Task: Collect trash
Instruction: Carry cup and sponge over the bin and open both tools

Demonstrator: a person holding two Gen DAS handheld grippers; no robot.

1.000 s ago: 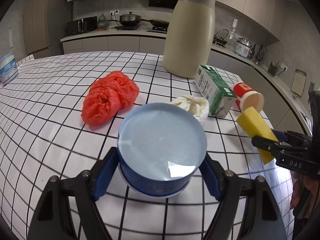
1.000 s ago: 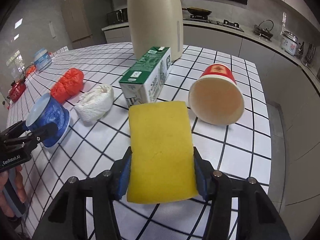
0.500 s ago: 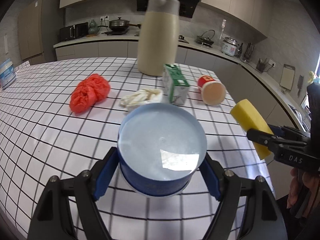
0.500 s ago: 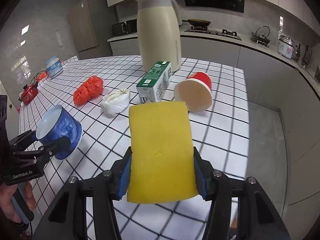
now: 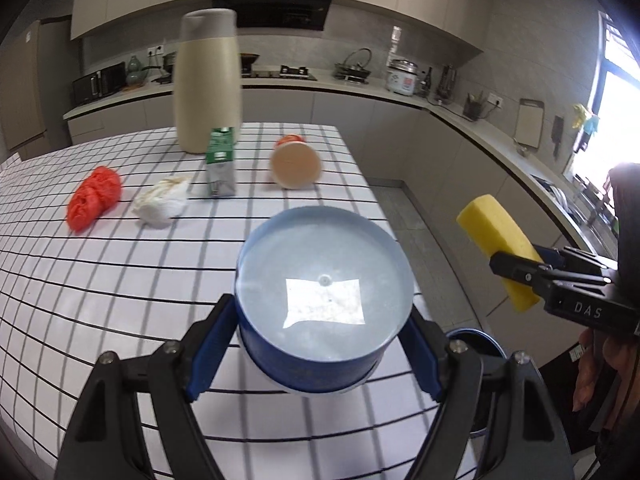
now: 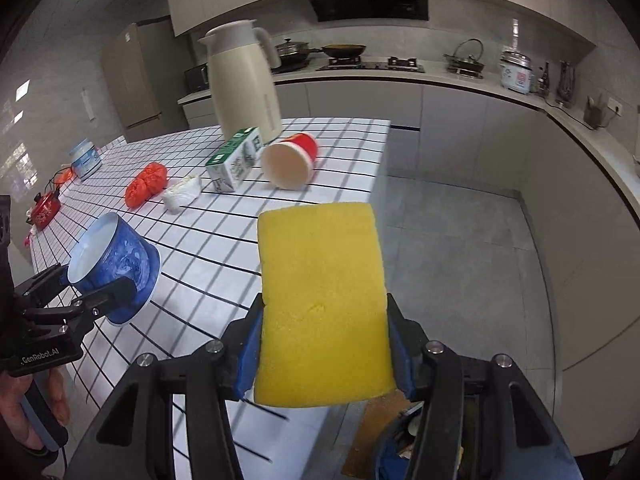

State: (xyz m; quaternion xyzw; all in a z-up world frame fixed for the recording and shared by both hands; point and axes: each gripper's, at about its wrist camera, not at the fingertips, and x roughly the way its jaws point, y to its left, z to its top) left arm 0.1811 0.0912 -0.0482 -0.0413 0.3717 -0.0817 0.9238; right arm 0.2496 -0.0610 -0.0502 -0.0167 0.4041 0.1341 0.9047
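Carrying blue tub (image 5: 320, 312) clenched in left jaws, yellow sponge (image 6: 322, 304) in right; bin (image 5: 476, 344) at lower right half-hidden, so tub may miss rim.

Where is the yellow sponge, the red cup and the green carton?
yellow sponge (image 6: 322, 304), right wrist view, its flat face.
red cup (image 6: 286, 166), right wrist view, its open mouth.
green carton (image 5: 220, 160), left wrist view, its front side.

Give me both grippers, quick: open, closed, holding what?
Left gripper: closed on the blue tub, lifted off the table.
Right gripper: closed on the yellow sponge, held past the table edge.
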